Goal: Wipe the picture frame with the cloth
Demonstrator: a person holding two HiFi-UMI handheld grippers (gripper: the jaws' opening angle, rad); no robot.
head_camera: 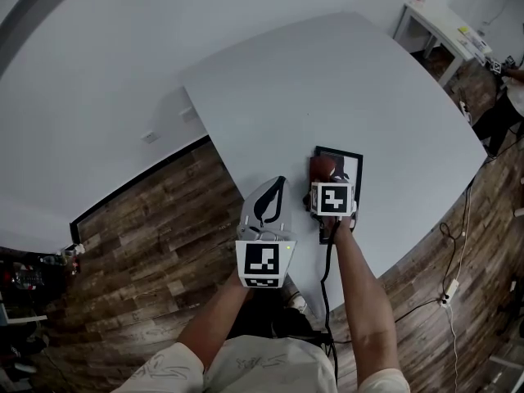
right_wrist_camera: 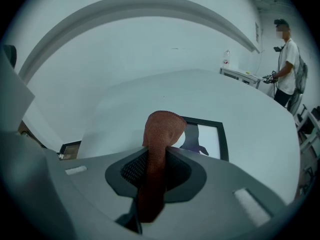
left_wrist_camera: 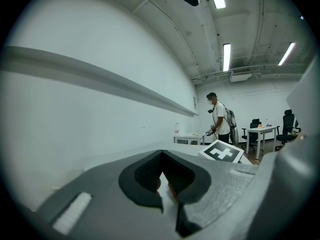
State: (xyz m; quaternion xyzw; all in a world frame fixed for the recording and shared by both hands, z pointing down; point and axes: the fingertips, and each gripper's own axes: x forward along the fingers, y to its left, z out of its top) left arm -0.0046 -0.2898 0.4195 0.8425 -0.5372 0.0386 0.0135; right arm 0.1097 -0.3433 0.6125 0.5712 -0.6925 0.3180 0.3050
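Right gripper (right_wrist_camera: 156,160): jaws clamped on the rust-brown cloth (right_wrist_camera: 161,128). A folded wad sticks out past the tips and a tail hangs back through the jaws. From the head view the wad sits over the near-left corner of the picture frame (head_camera: 352,159). Can't confirm the cloth touches the glass; it looks on it or just above.

Left gripper (head_camera: 279,183): jaws closed to a point, holding nothing. It is just left of the frame and not touching it, so it isn't steadying anything. Its own view shows a small reddish sliver behind the pads, probably the cloth seen past them.

The frame is black-edged with a pale picture and a dark figure. It lies flat on the table (head_camera: 344,80) near the person's edge, long side pointing away.

Progress, my read: the cloth is gripped and brought to the frame, so the wipe is at its start or early strokes. The far half and right edge are open to view, and nothing shows whether they've been done. Most of the frame is likely left.

Table is plain white, otherwise bare, with a rounded far edge. Wood-plank floor (head_camera: 147,236), white wall (head_camera: 82,56), a black cable (head_camera: 327,278) trailing from the right gripper. A second person (right_wrist_camera: 287,59) stands well off by a white side table (head_camera: 438,19). Office chairs (left_wrist_camera: 288,124) behind, strip lights overhead.
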